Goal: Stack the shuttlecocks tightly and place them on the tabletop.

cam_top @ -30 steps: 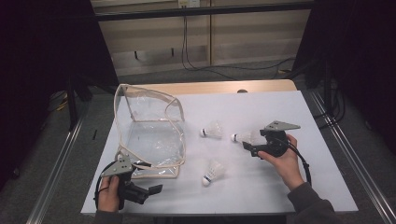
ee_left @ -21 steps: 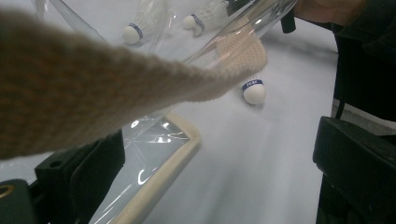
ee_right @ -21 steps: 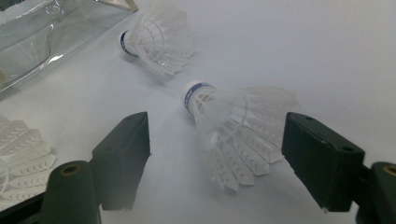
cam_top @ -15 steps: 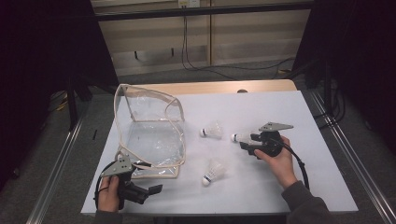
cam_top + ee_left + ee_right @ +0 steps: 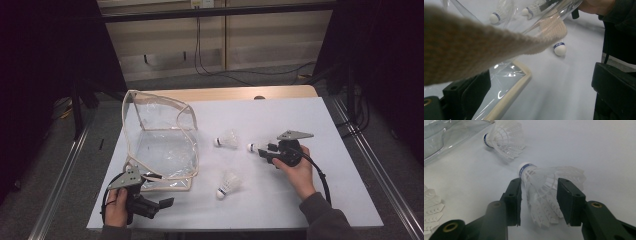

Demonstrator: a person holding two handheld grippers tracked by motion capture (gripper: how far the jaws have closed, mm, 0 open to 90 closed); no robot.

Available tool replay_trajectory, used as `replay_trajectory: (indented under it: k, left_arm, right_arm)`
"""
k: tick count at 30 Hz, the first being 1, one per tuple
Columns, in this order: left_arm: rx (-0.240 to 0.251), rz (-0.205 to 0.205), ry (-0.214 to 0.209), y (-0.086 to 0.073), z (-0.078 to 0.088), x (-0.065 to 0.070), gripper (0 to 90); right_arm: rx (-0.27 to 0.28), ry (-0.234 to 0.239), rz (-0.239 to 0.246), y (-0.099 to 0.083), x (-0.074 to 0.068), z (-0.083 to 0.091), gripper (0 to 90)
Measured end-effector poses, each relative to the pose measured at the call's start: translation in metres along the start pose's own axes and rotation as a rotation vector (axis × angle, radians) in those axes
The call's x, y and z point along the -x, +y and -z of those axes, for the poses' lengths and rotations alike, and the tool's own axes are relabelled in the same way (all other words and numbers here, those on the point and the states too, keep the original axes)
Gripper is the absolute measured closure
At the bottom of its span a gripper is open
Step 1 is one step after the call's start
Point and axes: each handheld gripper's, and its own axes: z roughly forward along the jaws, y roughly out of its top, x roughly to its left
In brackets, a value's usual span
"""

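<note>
Right gripper (image 5: 539, 202) at table centre-right, jaws just been closing around a white shuttlecock (image 5: 546, 192). Skirt sits between both pads, cork tip poking out past the jaw ends; pads squeezing the skirt from both sides, so clamped on it. Same shuttlecock (image 5: 252, 147) visible from above at the gripper's left end, low over the white table (image 5: 280, 115).

Two more shuttlecocks loose on the table: one (image 5: 226, 140) just beyond the held one, near the bag; another (image 5: 227, 184) closer to the near edge, well apart from both grippers.

Clear plastic bag (image 5: 160, 145) with beige trim standing open at table left. Left gripper (image 5: 150, 202) at the bag's near corner; beige strap (image 5: 474, 40) draped across its camera, jaws apart, bag edge lying between them, no contact with the pads seen.
</note>
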Motion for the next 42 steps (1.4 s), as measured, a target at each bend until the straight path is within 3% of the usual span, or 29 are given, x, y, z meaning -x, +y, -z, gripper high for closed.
replay_trajectory:
  k: [17, 24, 28, 42]
  left_arm:
    - [-0.001, -0.001, -0.001, 0.0, 0.0, 0.0, 2.3]
    - [0.001, 0.001, 0.0, 0.0, 0.0, 0.0, 2.3]
    - [0.0, 0.0, -0.001, 0.0, 0.0, 0.0, 2.3]
    - [0.005, 0.003, -0.003, -0.001, 0.0, 0.0, 2.1]
  right_arm:
    - [-0.013, 0.005, -0.014, -0.002, 0.001, -0.007, 65.6]
    - [-0.005, 0.034, -0.024, -0.001, 0.003, -0.007, 80.7]
    - [0.003, 0.075, -0.026, 0.002, 0.004, -0.006, 88.4]
    - [0.036, 0.111, 0.0, 0.022, 0.003, -0.005, 89.7]
